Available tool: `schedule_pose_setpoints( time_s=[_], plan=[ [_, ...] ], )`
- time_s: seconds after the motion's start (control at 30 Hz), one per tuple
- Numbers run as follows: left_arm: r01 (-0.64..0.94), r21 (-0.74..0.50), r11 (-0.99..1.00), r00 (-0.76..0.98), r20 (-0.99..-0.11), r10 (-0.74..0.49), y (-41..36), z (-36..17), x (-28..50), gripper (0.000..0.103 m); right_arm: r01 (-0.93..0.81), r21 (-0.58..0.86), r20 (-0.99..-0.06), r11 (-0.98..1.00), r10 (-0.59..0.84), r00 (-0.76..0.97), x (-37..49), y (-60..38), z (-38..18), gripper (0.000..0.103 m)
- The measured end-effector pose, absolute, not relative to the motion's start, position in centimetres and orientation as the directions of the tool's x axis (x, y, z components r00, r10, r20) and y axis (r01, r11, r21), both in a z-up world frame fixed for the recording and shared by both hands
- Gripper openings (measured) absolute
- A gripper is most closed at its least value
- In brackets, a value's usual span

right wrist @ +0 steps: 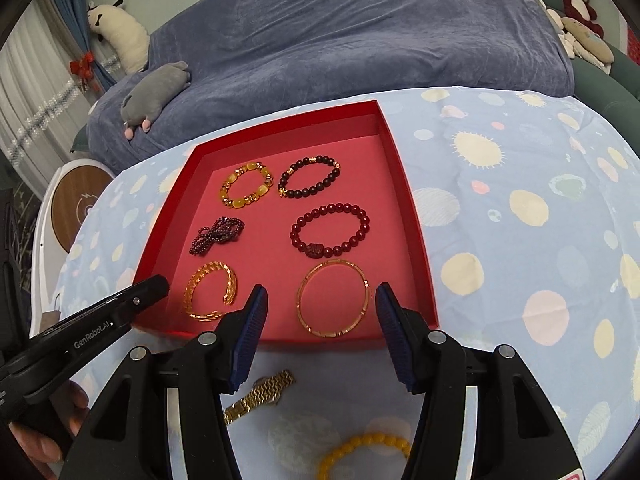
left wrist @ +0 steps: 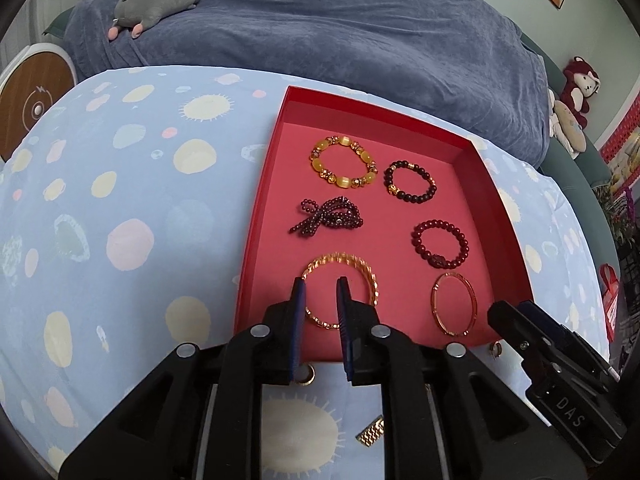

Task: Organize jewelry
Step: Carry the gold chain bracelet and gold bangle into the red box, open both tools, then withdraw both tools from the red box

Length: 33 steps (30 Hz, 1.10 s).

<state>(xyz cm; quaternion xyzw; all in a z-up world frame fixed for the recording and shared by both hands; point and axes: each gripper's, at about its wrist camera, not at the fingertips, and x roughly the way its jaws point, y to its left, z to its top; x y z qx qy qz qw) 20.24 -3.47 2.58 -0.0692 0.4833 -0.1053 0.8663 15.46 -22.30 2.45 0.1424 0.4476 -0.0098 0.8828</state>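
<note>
A red tray (left wrist: pixel 276 152) (right wrist: pixel 408 184) on the spotted cloth holds several bracelets: yellow bead (left wrist: pixel 320 166) (right wrist: pixel 260 192), dark bead (left wrist: pixel 430 192) (right wrist: pixel 336 170), red bead (left wrist: pixel 464 236) (right wrist: pixel 364 220), a purple bead bunch (left wrist: pixel 332 216) (right wrist: pixel 216 236), a gold chain bangle (left wrist: pixel 370 276) (right wrist: pixel 230 284) and a thin gold bangle (left wrist: pixel 472 300) (right wrist: pixel 362 280). My left gripper (left wrist: pixel 320 292) (right wrist: pixel 160 284) is open a little and empty over the tray's near edge. My right gripper (right wrist: pixel 320 300) (left wrist: pixel 508 312) is open wide and empty. A gold watch (right wrist: pixel 260 396) (left wrist: pixel 370 436) and a yellow bead bracelet (right wrist: pixel 360 452) lie on the cloth in front of the tray.
A small gold ring (left wrist: pixel 306 376) lies on the cloth under my left gripper. A bed with a blue cover (left wrist: pixel 320 32) and a grey plush toy (left wrist: pixel 156 4) stands behind the table. A round white stool (left wrist: pixel 28 104) is at the left.
</note>
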Motion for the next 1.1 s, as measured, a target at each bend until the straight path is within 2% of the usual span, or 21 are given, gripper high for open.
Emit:
schedule_pose_setpoints(
  time_s=[0.4, 0.8, 0.9, 1.1],
  plan=[
    [0.131, -0.232, 0.964, 0.515, -0.815, -0.266, -2.6, 3.5, 15.2, 0.015, 0.184, 0.247, -0.786, 0.951, 0.086, 0.612, 8.8, -23.9, 3.4, 0.054],
    [0.132, -0.240, 0.962, 0.461, -0.844, -0.274, -2.2, 1.3, 10.9, 0.016, 0.196, 0.217, -0.841, 0.956, 0.081, 0.535, 5.0, -23.8, 0.0, 0.054],
    [0.130, -0.241, 0.962, 0.453, -0.848, -0.274, -2.2, 0.9, 10.3, 0.016, 0.195, 0.213, -0.846, 0.958, 0.081, 0.527, 4.9, -23.5, -0.5, 0.050],
    [0.131, -0.242, 0.961, 0.445, -0.852, -0.275, -2.3, 0.7, 9.9, 0.016, 0.208, 0.206, -0.859, 0.956, 0.075, 0.507, 5.4, -23.8, -1.5, 0.035]
  ],
)
